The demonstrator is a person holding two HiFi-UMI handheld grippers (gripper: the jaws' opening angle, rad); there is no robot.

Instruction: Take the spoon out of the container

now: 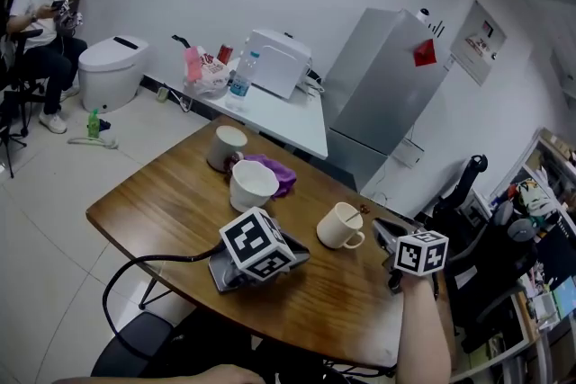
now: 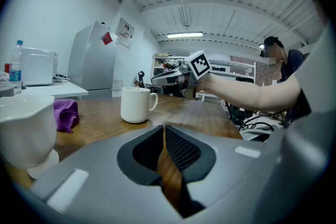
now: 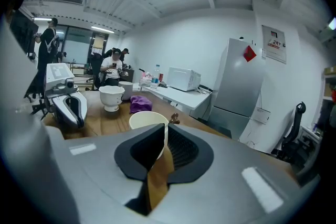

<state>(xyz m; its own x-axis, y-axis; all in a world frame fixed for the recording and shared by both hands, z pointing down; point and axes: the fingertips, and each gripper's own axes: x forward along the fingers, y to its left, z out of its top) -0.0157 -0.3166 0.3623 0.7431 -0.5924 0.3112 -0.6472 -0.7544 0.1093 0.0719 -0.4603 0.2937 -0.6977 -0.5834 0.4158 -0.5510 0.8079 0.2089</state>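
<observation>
Our right gripper (image 3: pixel 165 128) stands just right of the white mug (image 1: pixel 338 227), its fingers only a slit apart with nothing between them. Our left gripper (image 2: pixel 164 128) lies on the wooden table (image 1: pixel 162 211), near and left of the mug, its tips together and empty.

Nothing steadies the mug, so we judge it could be knocked or tipped if we reach in and catch the rim, or drag the spoon against the wall on the way out. With so narrow a gap, the fingers could also push a thin handle aside and fail to grip it.

Of the spoon itself we see little. A small brown thing (image 3: pixel 173 118) shows at the mug's far rim and may be its handle end, though we cannot tell. The mug stands upright, handle toward us.
</observation>
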